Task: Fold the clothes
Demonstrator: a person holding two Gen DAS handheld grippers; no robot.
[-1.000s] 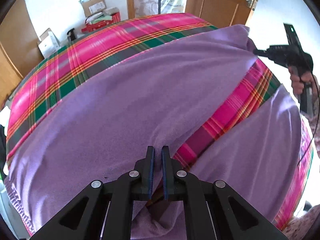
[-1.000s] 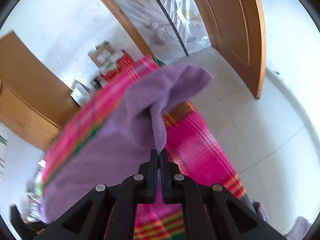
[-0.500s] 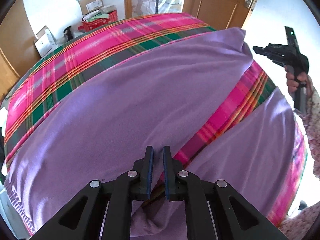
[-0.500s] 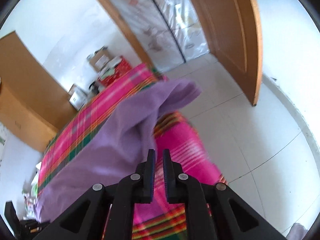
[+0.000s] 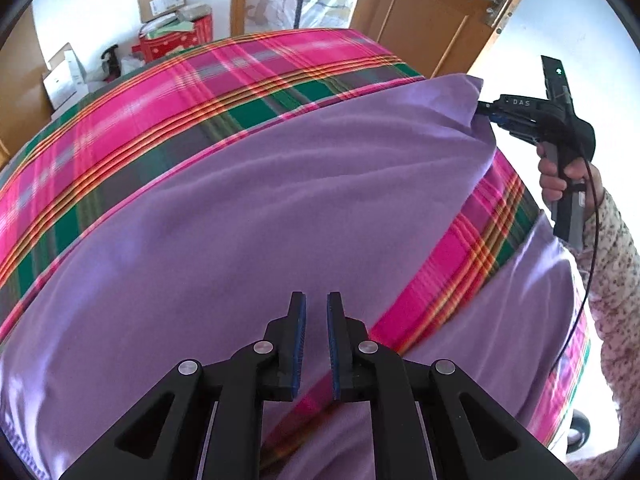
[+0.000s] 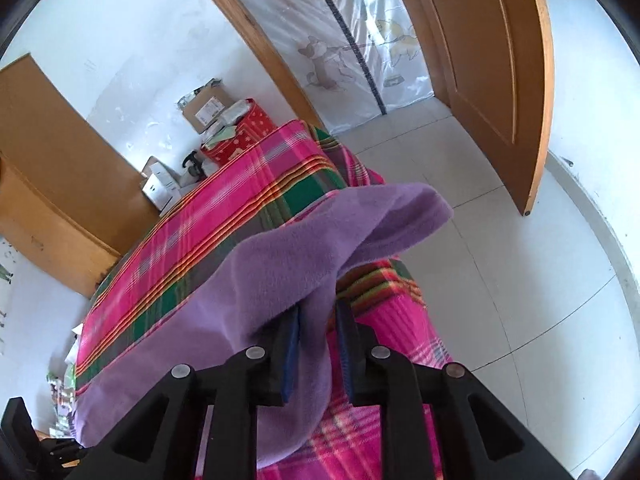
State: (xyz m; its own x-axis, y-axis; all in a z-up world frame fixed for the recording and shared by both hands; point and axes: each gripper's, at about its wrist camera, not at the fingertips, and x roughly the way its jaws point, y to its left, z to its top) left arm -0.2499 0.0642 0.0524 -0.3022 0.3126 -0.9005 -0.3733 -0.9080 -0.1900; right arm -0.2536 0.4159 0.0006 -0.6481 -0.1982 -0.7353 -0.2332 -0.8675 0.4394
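While the purple fleece garment (image 5: pixel 256 208) lies spread across the plaid bedspread (image 5: pixel 168 92), its long axis runs from the near-left edge of the bed up toward the far-right corner, w/ a 2nd purple panel (image 5: pixel 508 320) lying to the right past a strip of bare plaid. Left gripper (image 5: pixel 316 308) hovers over the near edge of the fabric, jaws parted by a narrow gap and nothing between them in that view, so released. Right gripper (image 6: pixel 318 320) sits at the far-right corner; its jaws stand apart w/ fleece draped over and between them, and whether the pads actually bite the cloth can't be told. From the left wrist view that gripper's tip touches the raised corner (image 5: pixel 468 96), hand (image 5: pixel 560 176) on the grip.

Judgement: the right side is nearer the lifted corner, the left nearer the low edge; any fold would turn on carrying that corner across the long axis. Boxes (image 5: pixel 160 0) and a red tin (image 5: pixel 176 40) stand behind the bed, an open door (image 6: pixel 492 72) to the right, all well apart; nothing blocks the cloth.
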